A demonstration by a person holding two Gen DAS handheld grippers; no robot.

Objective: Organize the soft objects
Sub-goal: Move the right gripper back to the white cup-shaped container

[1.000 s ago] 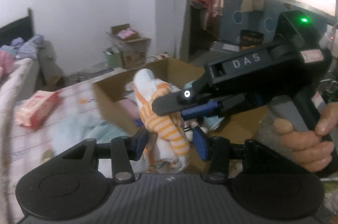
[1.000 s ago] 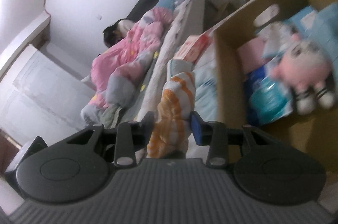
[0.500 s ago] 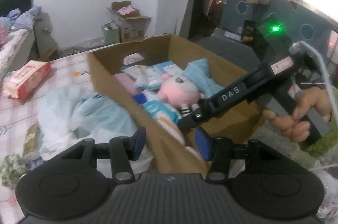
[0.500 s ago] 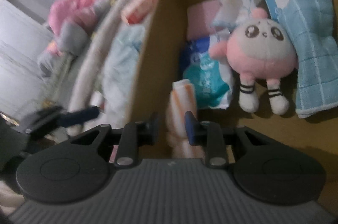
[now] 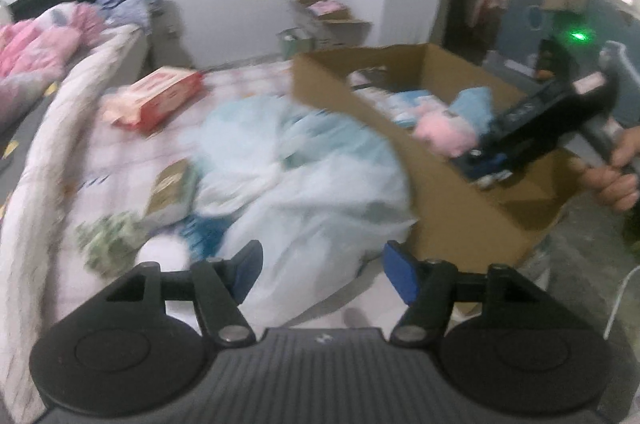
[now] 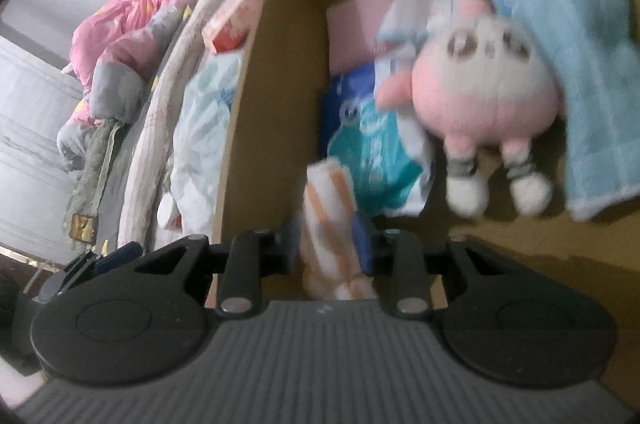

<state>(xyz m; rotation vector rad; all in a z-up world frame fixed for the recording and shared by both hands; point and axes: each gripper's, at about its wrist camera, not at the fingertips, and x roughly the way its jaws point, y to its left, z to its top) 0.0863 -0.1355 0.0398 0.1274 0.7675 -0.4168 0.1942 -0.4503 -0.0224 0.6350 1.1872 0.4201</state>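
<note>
My right gripper (image 6: 328,244) is shut on an orange-and-white striped cloth (image 6: 330,220) and holds it inside the cardboard box (image 6: 256,83), near the box's left wall. A pink-and-white plush toy (image 6: 484,91), a light blue towel (image 6: 592,95) and blue tissue packs (image 6: 376,151) lie in the box. In the left wrist view my left gripper (image 5: 320,268) hovers over a pale blue plastic bag (image 5: 312,163) on the bed; its jaws are opening with nothing between them. The right gripper (image 5: 492,171) reaches into the box (image 5: 440,183) there, held by a hand (image 5: 612,175).
A red-and-pink tissue pack (image 5: 156,99) lies on the bed behind the bag. A small packet (image 5: 168,187) and a green patterned bundle (image 5: 108,240) lie left of the bag. A pink quilt (image 6: 148,7) is heaped on the far bed. Cardboard boxes (image 5: 328,23) stand by the wall.
My left gripper let go of the striped cloth, opened wider and swung left from the box to over the blue bag. My right gripper carried the cloth down into the box.
</note>
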